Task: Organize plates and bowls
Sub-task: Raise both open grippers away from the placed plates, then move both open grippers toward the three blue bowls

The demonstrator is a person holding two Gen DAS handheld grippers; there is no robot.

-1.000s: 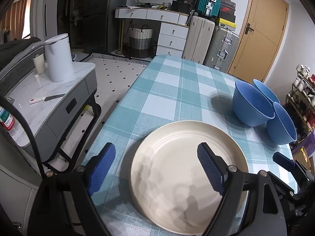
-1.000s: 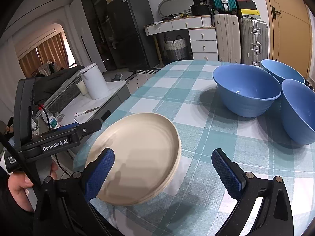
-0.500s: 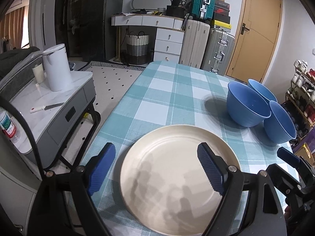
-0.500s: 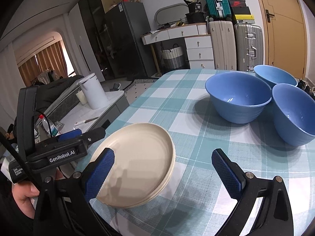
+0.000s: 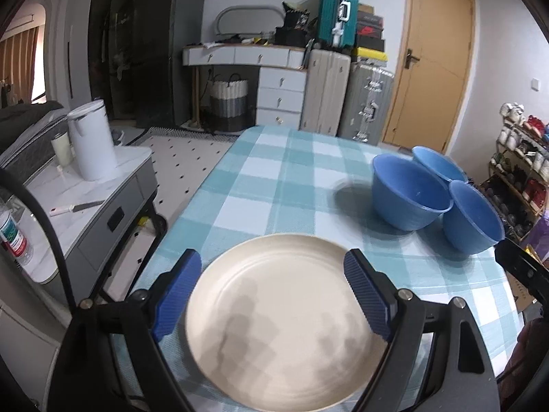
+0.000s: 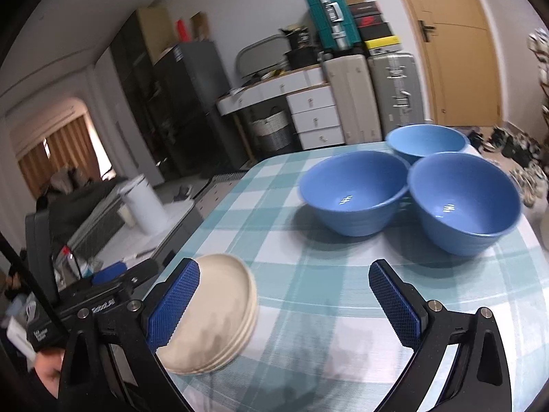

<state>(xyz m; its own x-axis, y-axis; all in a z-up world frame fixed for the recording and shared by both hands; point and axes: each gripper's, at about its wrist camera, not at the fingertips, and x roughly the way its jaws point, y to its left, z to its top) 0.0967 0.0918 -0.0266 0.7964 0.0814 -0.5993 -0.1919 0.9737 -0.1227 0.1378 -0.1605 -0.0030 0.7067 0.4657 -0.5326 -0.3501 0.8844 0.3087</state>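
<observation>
The bench (image 5: pixel 288 189) wears a checked cloth in teal, pale aqua and white. The stack of plates (image 5: pixel 281 322) is plain cream, with grey shadows across the top one. Three bowls (image 5: pixel 408 195) are solid mid-blue, the far one a shade lighter. Both the left hand-held gripper (image 5: pixel 274 292) and the right hand-held gripper (image 6: pixel 284 305) have black frames with ridged royal-blue pads (image 6: pixel 173 305). The door (image 5: pixel 435 65) is ochre, one suitcase (image 5: pixel 336 12) teal, the kettle (image 5: pixel 91 140) white.
</observation>
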